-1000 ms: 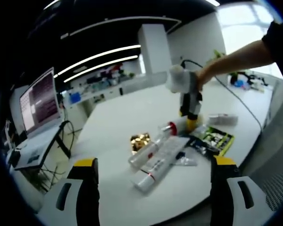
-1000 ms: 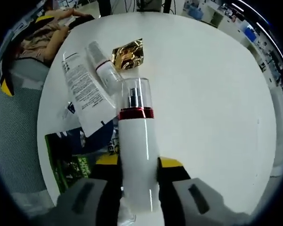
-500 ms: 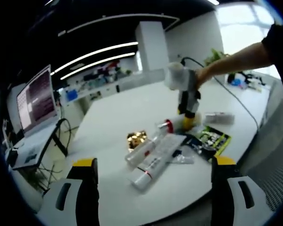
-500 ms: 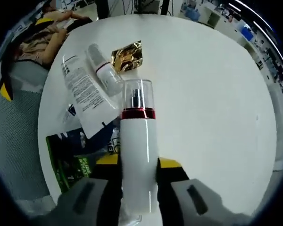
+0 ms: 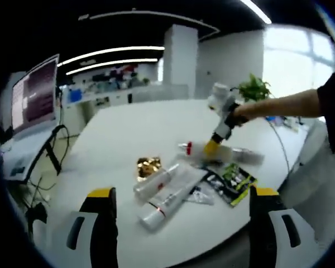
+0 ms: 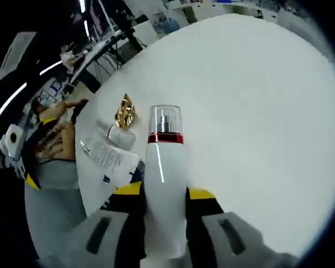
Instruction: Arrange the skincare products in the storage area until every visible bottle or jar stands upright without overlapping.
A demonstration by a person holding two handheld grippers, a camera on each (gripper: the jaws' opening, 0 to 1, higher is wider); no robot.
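1. My right gripper (image 6: pixel 164 195) is clamped on a white pump bottle (image 6: pixel 165 190), its yellow-tipped jaws pressing either side of the body in the lower middle of the right gripper view; the red band and clear cap point up the frame.
2. In the left gripper view that same right gripper (image 5: pixel 212 146) sits right of centre, and the bottle (image 5: pixel 196 148) lies low over the white table (image 5: pixel 117 134), tilted (I cannot tell whether it touches).
3. My left gripper (image 5: pixel 181 223) stands wide with nothing between its jaws, at the bottom of its view.
4. Mid-frame there lie a white tube (image 5: pixel 168 194) and a smaller bottle (image 5: pixel 151 183) side by side, both flat, with a gold foil packet (image 5: pixel 148 166) just above them.
5. A green-and-black sachet (image 5: pixel 234 180) lies to their right.
6. A laptop (image 5: pixel 28 106) stands at the upper left.
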